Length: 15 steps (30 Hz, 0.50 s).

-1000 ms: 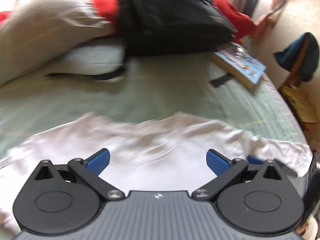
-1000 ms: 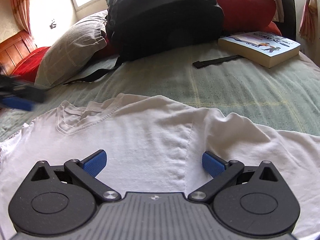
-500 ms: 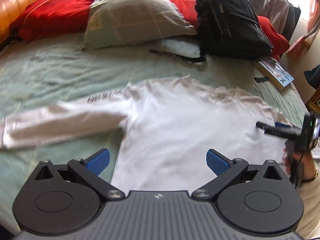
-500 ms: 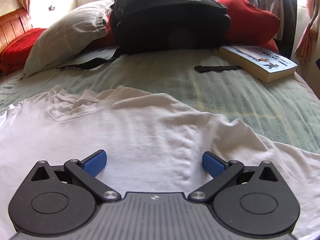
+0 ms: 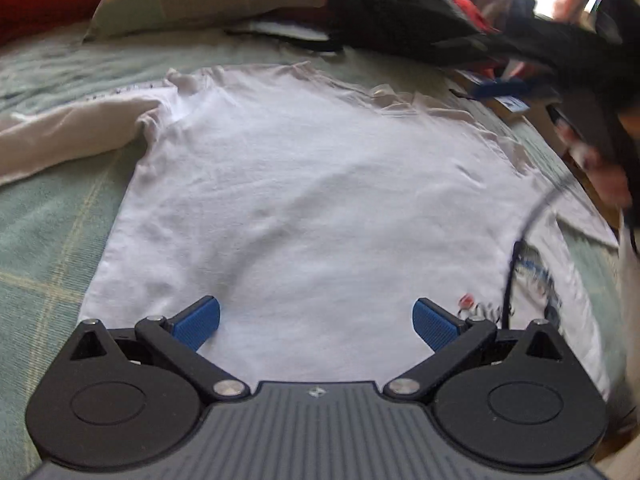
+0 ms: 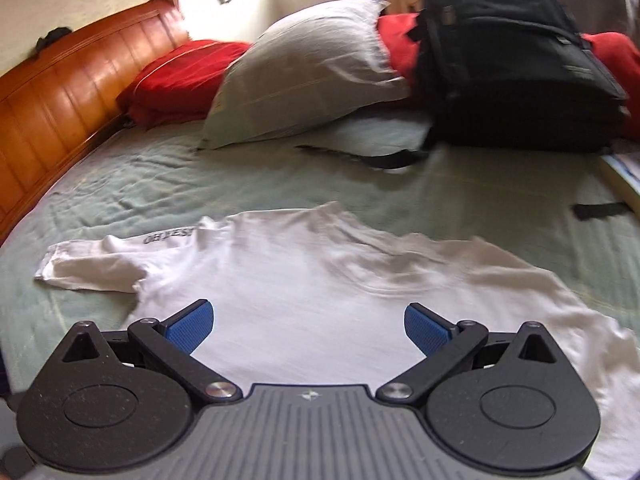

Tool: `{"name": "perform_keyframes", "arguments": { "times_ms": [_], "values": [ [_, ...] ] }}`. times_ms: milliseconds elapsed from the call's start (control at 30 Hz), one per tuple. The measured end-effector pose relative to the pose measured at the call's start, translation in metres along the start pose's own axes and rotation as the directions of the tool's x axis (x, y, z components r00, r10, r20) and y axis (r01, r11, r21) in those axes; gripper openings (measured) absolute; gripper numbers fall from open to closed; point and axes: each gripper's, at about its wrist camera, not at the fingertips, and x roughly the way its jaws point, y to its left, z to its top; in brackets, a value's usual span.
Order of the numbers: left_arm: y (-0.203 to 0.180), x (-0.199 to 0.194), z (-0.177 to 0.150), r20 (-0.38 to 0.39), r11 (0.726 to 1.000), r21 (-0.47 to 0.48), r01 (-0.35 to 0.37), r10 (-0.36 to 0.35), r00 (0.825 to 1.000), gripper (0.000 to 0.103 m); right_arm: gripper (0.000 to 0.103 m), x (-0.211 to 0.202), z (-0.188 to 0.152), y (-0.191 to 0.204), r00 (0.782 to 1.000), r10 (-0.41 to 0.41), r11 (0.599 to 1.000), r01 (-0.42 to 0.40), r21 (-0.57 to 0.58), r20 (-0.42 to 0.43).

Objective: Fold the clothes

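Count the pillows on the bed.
1 pillow: grey, leaning at the head of the bed, between the red bedding and the black backpack. The red pieces may be cushions or blankets; more could be hidden behind the backpack.

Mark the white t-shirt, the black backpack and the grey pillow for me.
white cotton t-shirt (image 6: 320, 292): right wrist view, chest panel.
black fabric backpack (image 6: 516, 72): right wrist view, front face.
grey rectangular pillow (image 6: 304, 72): right wrist view, middle of its face.
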Motion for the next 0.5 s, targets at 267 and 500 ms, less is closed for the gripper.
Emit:
{"name": "perform_keyframes", "arguments": {
  "times_ms": [267, 500],
  "values": [
    [0.051, -0.048, -0.004, 0.045, 0.989, -0.098, -0.115, 0.120, 0.992, 0.102, 0.103, 0.046, 0.016, 0.028, 0.996, 0.089, 0.996, -0.089, 0.012, -0.008],
    [0.106, -0.063, 0.026, 0.057, 0.944, -0.236, -0.230, 0.249, 0.967, 0.102, 0.103, 0.107, -0.019, 0.032, 0.982, 0.184, 0.982, -0.182, 0.044, -0.048]
  ]
}}
